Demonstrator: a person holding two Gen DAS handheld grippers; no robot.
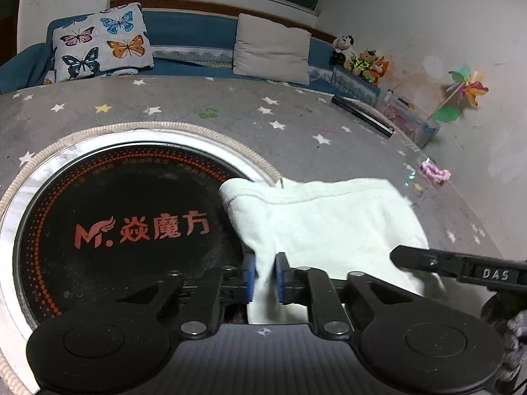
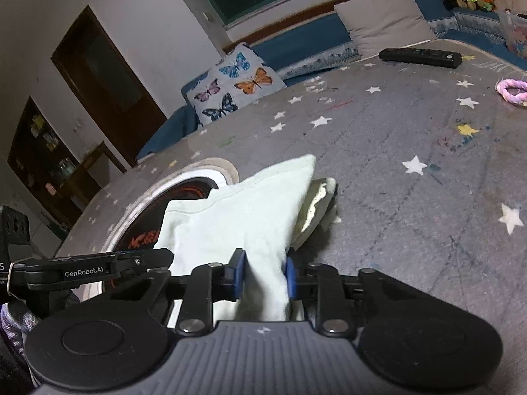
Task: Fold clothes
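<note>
You are holding one pale mint-green garment [image 1: 329, 220] with both grippers at once, above a grey star-printed tabletop [image 1: 296, 125].

Your left gripper [image 1: 265, 276] has its blue pads pinched onto a bunched fold of the cloth at the garment's left near edge. Just beyond it lies a round black inset plate [image 1: 131, 217] with red lettering, sunk into the tabletop; the cloth's left corner overlaps that plate's rim. Your right gripper [image 2: 265, 273] is likewise clamped on a gathered fold, at the garment's right near edge. In the left wrist view its black finger reaches in from the right, near the cloth's right side.

The relation that matters: the garment runs away from both grippers, toward the far side of the tabletop. Its near edge is strung between your two hands, and its hemmed far edge [image 1: 296, 197] is lying roughly crosswise. In the right wrist view the cloth rises like a tent from the pads to a far corner, with a second, darker layer [image 2: 316, 210] showing under its right side. So it appears already doubled at least in part.

Neither hand is nearer; each holds its own end of the same edge. How many folds remain cannot be judged from this.

A black remote control [image 2: 420, 56] and a pink loop [image 2: 512, 90] lie well apart from the garment.
</note>
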